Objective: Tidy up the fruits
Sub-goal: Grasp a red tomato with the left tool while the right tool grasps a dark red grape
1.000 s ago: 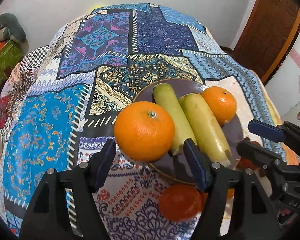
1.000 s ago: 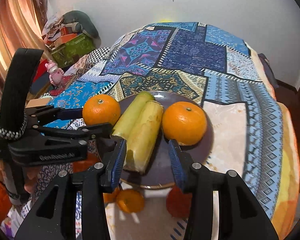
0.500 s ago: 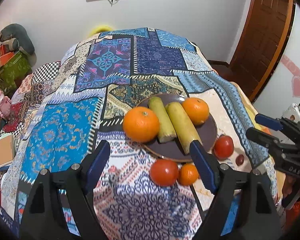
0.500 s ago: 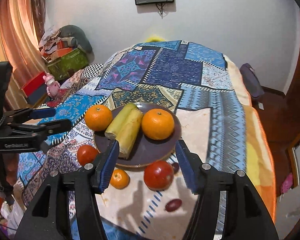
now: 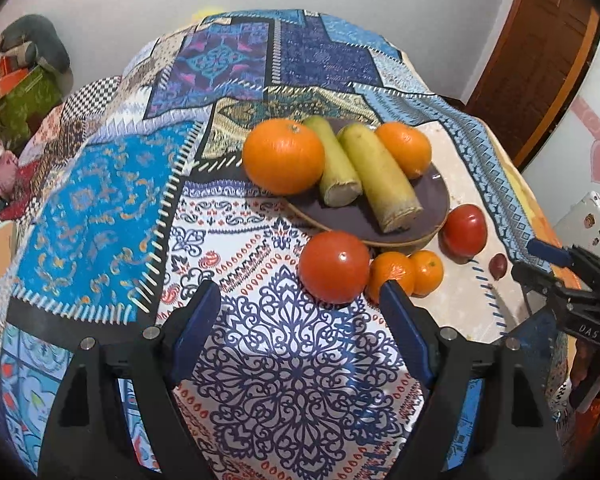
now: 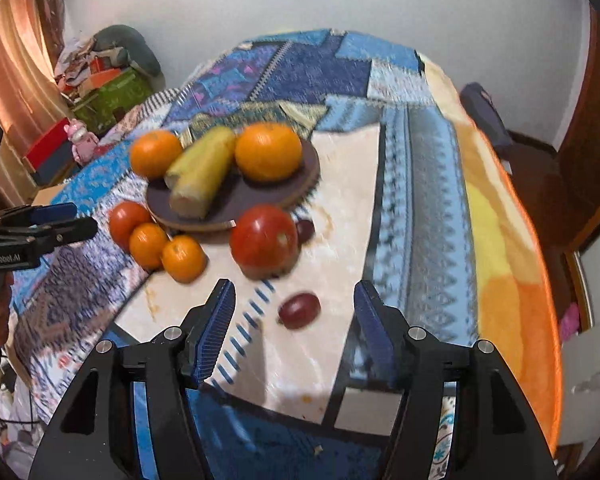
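Plate: your dark plate sits right of centre in the left wrist view, on the patchwork cloth.
Fruit on plate: two oranges, a big one overhanging the left rim and a smaller one at the far right, flank two pale green cut stalks lying side by side.
Fruit on cloth: one tomato lies just below the plate rim; two small tangerines touch each other beside it; a second tomato sits off the plate's right edge. A dark grape lies further right; in the right wrist view, which is blurred, a second grape shows behind a tomato.
Left gripper: your left gripper is at lower centre, fingers spread wide over the cloth, holding nothing.
Right gripper: your right gripper is spread too and empty, the near grape lying between its tips in frame.
Writing: the left tool's body reads "GenRobot.AI" at the left edge of the right wrist view; "DAS" shows on the right tool at the right edge of the left wrist view.
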Action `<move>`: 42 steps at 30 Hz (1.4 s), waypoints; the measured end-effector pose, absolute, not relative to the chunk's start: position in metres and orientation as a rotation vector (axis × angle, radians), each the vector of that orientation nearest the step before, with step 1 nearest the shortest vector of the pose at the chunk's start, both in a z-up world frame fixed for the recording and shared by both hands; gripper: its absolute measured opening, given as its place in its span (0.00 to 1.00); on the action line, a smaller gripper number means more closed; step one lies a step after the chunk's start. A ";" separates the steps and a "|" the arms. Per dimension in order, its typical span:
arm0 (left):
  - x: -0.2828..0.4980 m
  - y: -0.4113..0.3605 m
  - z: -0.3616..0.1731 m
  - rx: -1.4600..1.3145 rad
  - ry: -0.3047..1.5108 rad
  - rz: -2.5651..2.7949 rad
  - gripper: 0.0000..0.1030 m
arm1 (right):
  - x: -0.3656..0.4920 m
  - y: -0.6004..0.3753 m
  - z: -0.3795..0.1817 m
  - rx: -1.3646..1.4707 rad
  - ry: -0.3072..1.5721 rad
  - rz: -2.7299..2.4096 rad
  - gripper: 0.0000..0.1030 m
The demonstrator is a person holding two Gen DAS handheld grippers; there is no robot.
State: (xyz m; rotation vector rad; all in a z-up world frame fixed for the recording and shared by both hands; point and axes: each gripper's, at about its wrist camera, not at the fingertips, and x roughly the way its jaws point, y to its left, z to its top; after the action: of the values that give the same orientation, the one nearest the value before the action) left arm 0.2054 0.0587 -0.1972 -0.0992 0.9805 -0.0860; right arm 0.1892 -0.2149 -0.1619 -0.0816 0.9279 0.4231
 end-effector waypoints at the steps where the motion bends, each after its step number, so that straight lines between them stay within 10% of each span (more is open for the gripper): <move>1: 0.206 0.059 -0.199 -0.099 0.978 -0.080 0.78 | 0.189 -0.215 -0.165 -0.079 0.939 0.426 0.57; 17: 0.232 0.044 -0.217 -0.105 0.999 -0.116 0.60 | 0.190 -0.207 -0.183 -0.072 0.968 0.464 0.23; 23: 0.235 0.043 -0.217 -0.129 1.010 -0.165 0.43 | 0.192 -0.208 -0.182 -0.051 0.966 0.444 0.22; 42: 0.224 0.050 -0.184 -0.133 0.934 -0.153 0.41 | 0.191 -0.213 -0.161 -0.025 0.901 0.447 0.21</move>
State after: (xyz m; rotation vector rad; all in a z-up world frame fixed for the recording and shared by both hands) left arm 0.2235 0.0496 -0.1844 -0.1334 0.9340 -0.1531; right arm 0.1908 -0.2131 -0.1611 -0.0246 0.9015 0.4473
